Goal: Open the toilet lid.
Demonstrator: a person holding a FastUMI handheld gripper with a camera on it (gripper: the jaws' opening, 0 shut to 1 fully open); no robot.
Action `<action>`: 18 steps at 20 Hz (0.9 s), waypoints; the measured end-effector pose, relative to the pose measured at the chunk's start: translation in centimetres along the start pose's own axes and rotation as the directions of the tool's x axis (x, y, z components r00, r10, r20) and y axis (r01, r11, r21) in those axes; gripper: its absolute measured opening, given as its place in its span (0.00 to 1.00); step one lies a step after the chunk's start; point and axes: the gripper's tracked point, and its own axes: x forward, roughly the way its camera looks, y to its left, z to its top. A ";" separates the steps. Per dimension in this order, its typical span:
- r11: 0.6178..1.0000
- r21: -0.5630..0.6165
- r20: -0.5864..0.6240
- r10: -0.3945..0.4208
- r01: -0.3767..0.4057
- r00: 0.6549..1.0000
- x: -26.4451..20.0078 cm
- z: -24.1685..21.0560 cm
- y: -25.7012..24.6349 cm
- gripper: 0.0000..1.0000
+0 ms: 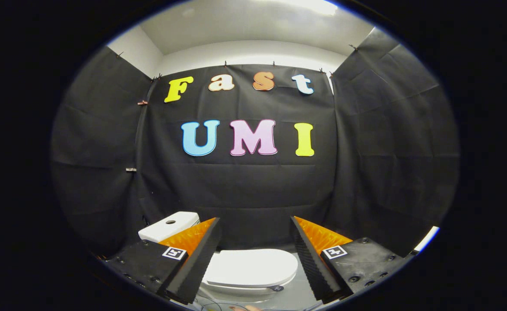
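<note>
The white toilet tank (169, 226) rises behind the left finger. The gripper (254, 255) hovers with its fingers spread wide, holding nothing. The toilet lid (251, 268) lies closed and flat between the fingers, below their tips, on the grey floor (294, 296).

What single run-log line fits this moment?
phase: approach | claw: open, empty | toilet lid: closed, seen between fingers, untouched | tank: behind lid

floor (299, 293): pale grey | on it: white toilet (249, 270), lid down
</note>
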 end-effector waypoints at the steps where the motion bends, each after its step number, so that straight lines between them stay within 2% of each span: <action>1: 1.000 0.007 -0.007 -0.004 0.004 1.000 0.0 -0.1 -0.1 0.99; 11: 1.000 -0.016 -0.032 -0.016 0.015 0.999 0.6 -1.0 -1.0 0.99; 14: 1.000 -0.012 -0.064 0.001 -0.002 0.998 1.0 -2.2 -0.7 0.99; 18: 0.999 0.004 -0.096 -0.037 0.037 0.995 1.8 -3.9 -2.7 0.99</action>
